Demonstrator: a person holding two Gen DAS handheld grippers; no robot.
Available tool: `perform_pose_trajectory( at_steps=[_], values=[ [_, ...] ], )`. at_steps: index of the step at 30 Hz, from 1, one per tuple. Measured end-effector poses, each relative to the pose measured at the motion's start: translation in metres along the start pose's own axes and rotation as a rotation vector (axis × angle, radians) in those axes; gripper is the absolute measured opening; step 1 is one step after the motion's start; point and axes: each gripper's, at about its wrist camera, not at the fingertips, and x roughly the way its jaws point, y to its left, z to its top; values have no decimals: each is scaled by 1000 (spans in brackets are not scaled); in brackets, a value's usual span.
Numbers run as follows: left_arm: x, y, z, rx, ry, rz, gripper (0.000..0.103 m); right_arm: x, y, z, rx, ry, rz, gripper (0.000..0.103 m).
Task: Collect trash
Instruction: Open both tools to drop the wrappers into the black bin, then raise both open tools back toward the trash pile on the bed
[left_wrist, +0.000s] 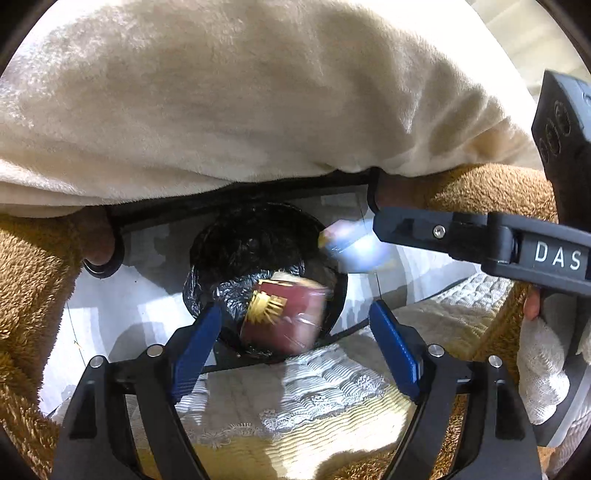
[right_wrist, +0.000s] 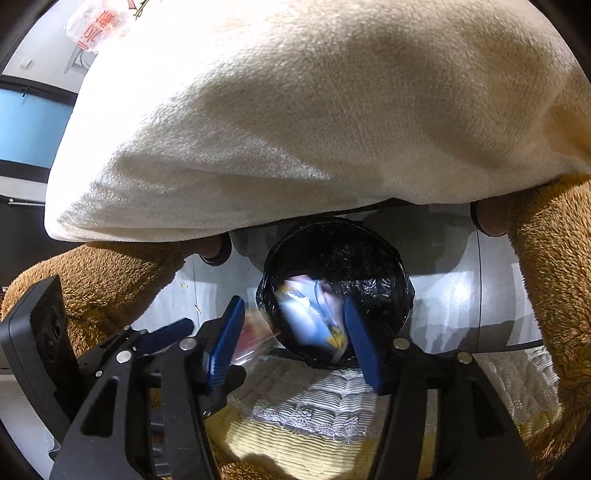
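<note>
A round bin lined with a black bag (left_wrist: 236, 236) (right_wrist: 369, 258) stands on the pale floor below both grippers. My left gripper (left_wrist: 295, 338) is open. A blurred red packet with a gold print (left_wrist: 284, 317) hangs loose between its blue pads over the bin's mouth, clear of both pads. My right gripper (right_wrist: 293, 341) is open too, and a blurred white and blue wrapper (right_wrist: 314, 317) (left_wrist: 351, 249) sits loose between its pads above the bin. In the right wrist view the red packet (right_wrist: 255, 339) shows as a smear at the left.
A cream fleece garment (left_wrist: 258, 92) (right_wrist: 314, 110) overhangs the bin from above. A person's brown fleece-clad limbs (left_wrist: 33, 277) (right_wrist: 554, 277) flank it. A quilted, lace-edged cover (left_wrist: 314, 398) lies under the grippers. A white-gloved hand (left_wrist: 543, 369) holds the right gripper.
</note>
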Motion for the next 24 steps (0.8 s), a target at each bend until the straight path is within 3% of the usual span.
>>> perform_pose_trajectory(
  at_steps=[16,24],
  values=[
    [-10,-4,-1,19,-44,-12,81,-7,2,-3,-14,-29,10,57],
    [-41,-4,-7,33,-154,-45,81,-38,9,-14,-79,-145,49,57]
  ],
)
